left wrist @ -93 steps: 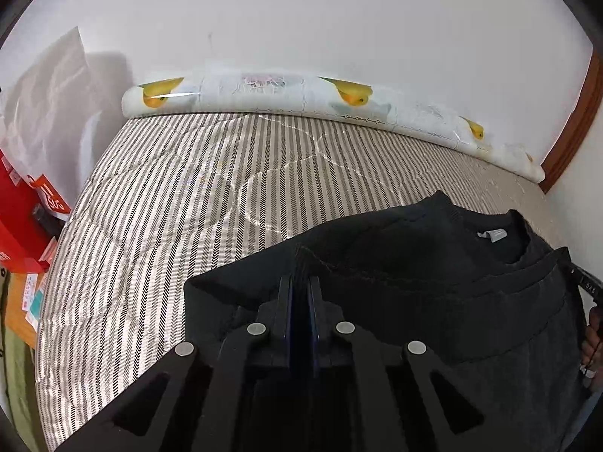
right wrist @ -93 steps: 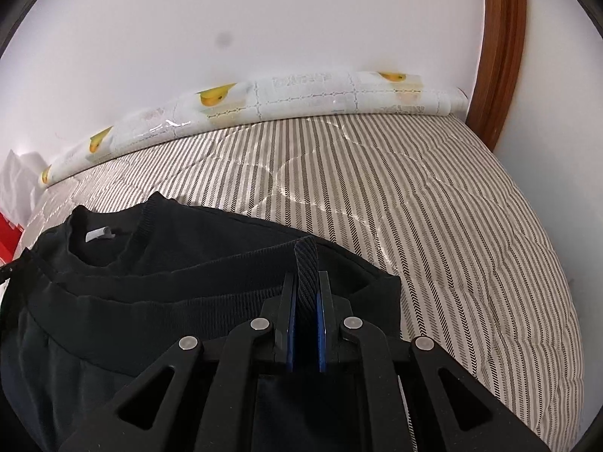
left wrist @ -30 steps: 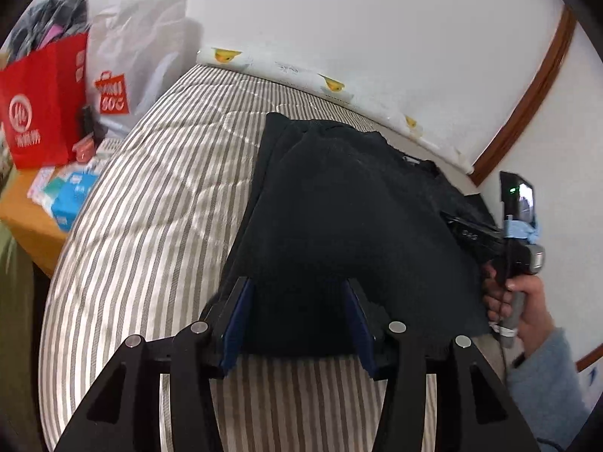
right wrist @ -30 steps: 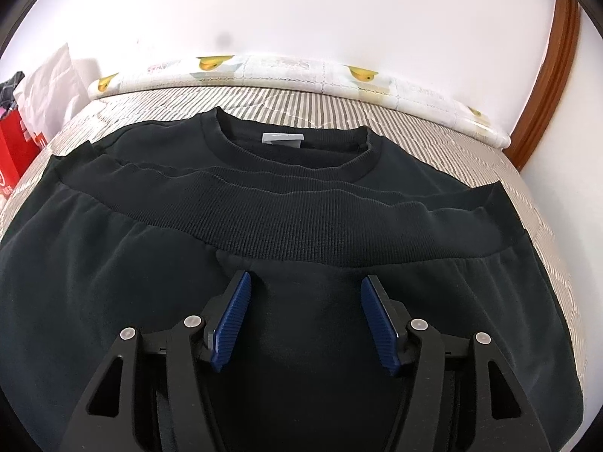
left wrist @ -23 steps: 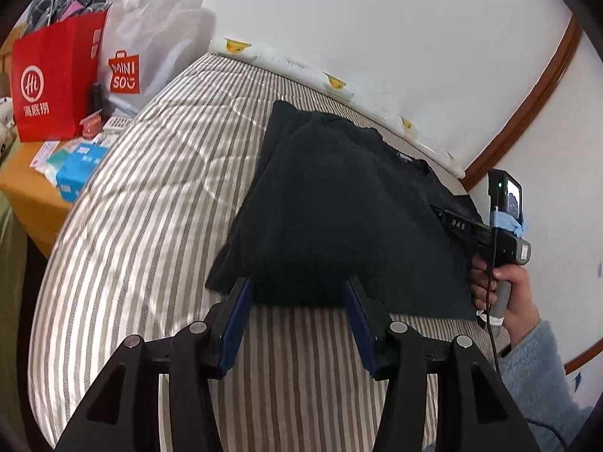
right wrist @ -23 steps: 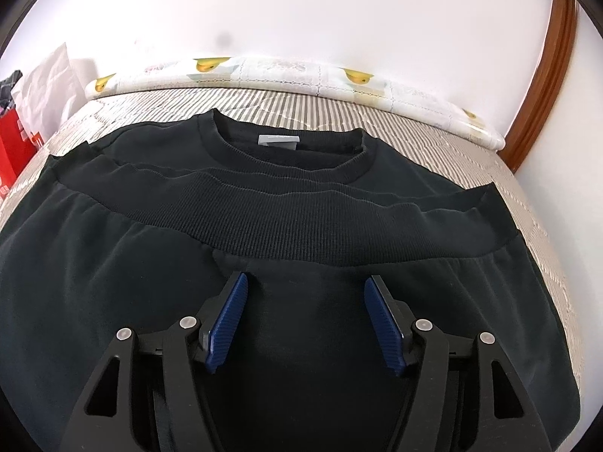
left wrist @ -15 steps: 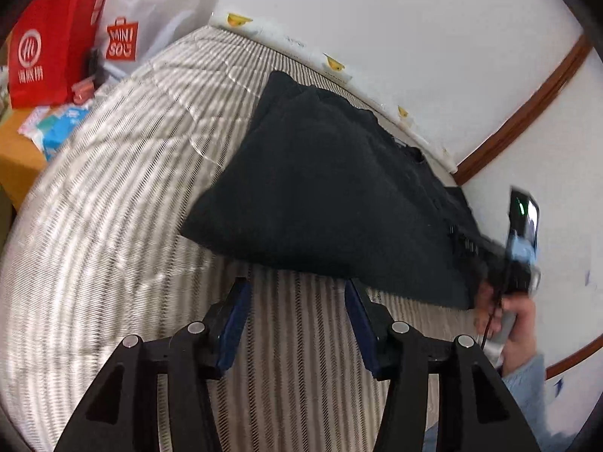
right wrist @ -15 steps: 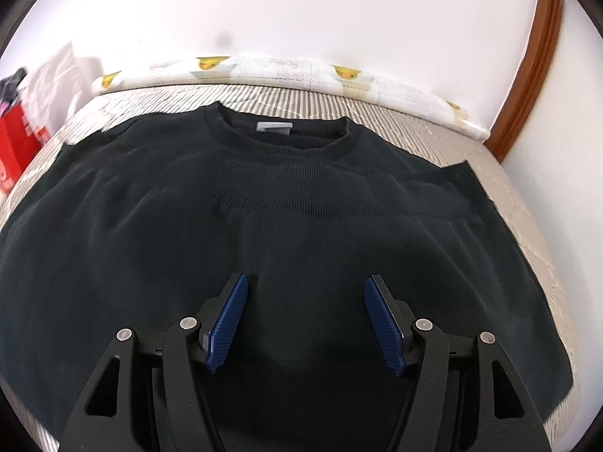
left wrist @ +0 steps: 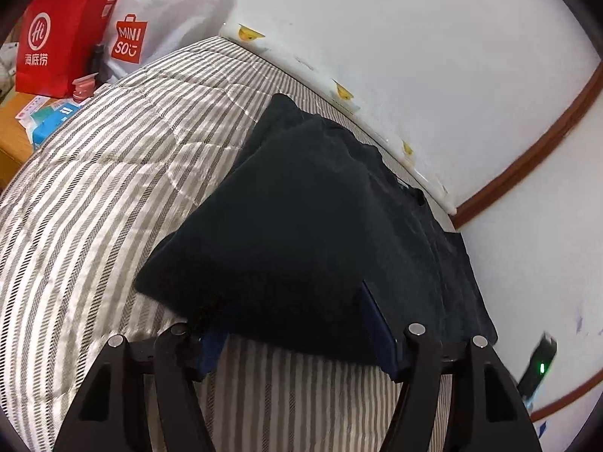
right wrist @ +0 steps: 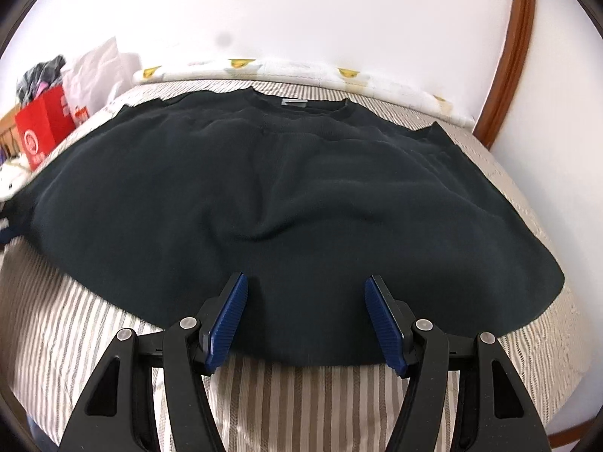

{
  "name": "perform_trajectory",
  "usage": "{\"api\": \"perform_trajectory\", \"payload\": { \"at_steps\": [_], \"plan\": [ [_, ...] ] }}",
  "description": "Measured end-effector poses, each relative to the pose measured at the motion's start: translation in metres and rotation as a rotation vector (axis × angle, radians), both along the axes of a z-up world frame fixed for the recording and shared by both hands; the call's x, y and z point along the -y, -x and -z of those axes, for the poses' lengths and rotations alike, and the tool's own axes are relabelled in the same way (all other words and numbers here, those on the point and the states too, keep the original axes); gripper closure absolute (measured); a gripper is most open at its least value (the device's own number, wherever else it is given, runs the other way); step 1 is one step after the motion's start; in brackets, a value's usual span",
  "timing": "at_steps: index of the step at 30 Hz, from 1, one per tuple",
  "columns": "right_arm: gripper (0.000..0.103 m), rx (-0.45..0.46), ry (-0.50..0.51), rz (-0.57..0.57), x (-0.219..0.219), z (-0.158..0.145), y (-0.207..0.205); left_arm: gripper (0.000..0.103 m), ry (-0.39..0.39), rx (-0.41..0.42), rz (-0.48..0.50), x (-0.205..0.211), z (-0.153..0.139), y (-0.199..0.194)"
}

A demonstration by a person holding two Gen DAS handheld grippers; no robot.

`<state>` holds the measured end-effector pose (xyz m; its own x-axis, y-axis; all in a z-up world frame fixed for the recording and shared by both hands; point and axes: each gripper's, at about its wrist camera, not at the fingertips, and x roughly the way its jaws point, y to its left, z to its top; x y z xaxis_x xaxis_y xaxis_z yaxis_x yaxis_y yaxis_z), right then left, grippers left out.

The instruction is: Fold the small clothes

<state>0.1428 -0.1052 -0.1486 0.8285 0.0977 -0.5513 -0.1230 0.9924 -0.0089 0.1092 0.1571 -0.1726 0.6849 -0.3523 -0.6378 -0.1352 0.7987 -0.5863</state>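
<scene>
Past my fingers, "MINISO" in white on an orange bag-shaped logo on the white plastic bag (left wrist: pixel 166 19), a white "Hi" circle above white Chinese characters "海底捞" on the red paper bag (left wrist: pixel 64 34), other print too small to read

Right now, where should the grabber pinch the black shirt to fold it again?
Probably at a near corner of the black shirt. The left gripper already straddles one, coming from the near side. The folded edge there lies flat on the striped bed, bare cover in front, so the fingers can slide under it.
</scene>
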Motion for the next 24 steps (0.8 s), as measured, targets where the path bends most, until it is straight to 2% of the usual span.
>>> {"api": "perform_trajectory", "payload": {
  "at_steps": [3, 9, 11, 14, 18, 24],
  "plan": [
    [0.040, 0.016, -0.003, -0.004, 0.003, 0.004, 0.012, 0.045, -0.051, -0.017, -0.021, 0.006, -0.003, -0.006],
    [0.039, -0.003, -0.028, -0.045, 0.012, 0.007, 0.027, 0.079, -0.132, -0.042, -0.087, 0.009, -0.016, -0.009],
    [0.039, -0.016, -0.030, -0.054, 0.020, 0.007, 0.033, 0.083, -0.178, -0.027, -0.093, 0.015, -0.029, -0.010],
    [0.039, -0.016, -0.048, -0.011, 0.040, 0.006, 0.036, 0.087, -0.247, 0.019, -0.090, 0.028, -0.050, -0.012],
    [0.039, -0.031, -0.135, 0.051, 0.079, 0.003, 0.035, 0.089, -0.324, 0.114, -0.027, 0.060, -0.087, -0.015],
    [0.039, -0.031, -0.198, 0.140, 0.120, 0.006, 0.040, 0.090, -0.322, 0.218, 0.167, 0.122, -0.115, -0.026]
  ]
}}
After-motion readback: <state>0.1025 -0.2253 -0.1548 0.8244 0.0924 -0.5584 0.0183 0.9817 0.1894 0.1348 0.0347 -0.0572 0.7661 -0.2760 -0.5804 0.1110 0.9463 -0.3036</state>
